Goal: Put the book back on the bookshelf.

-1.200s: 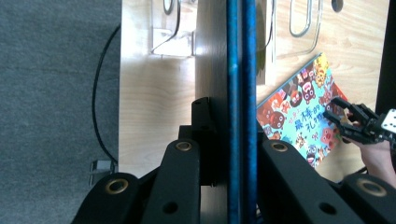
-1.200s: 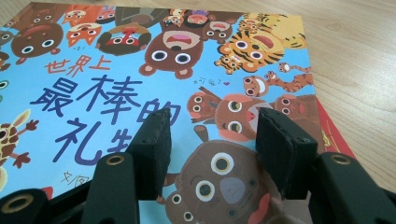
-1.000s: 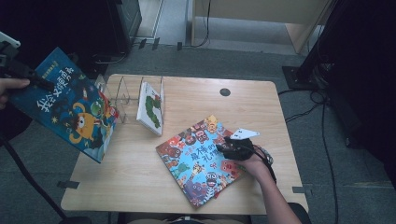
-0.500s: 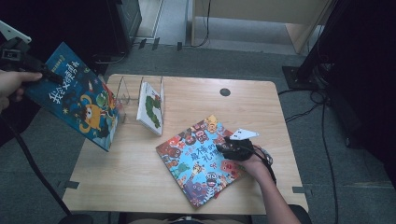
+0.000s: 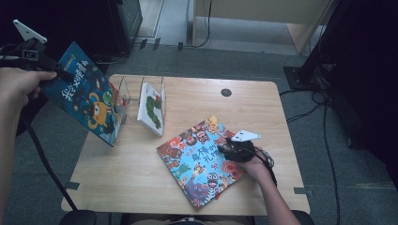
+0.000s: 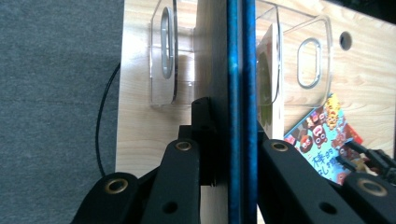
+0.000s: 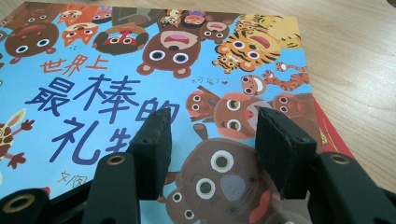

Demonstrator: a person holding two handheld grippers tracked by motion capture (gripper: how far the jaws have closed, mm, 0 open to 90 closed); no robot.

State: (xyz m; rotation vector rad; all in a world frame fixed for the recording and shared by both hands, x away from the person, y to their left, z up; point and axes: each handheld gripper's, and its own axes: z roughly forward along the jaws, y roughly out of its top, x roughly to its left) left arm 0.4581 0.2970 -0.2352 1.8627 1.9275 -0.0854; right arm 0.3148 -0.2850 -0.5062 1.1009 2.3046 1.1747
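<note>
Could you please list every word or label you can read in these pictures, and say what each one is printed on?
"世界上" in orange, on the cover of the animal picture book lying on the table.
"最棒的礼" in dark blue, large, on the same cover; the next character is hidden behind a jaw.
White title on the blue book held in the left hand-held gripper: too blurred to read.
Small handwritten marks beside the tiger: too small to read.
</note>
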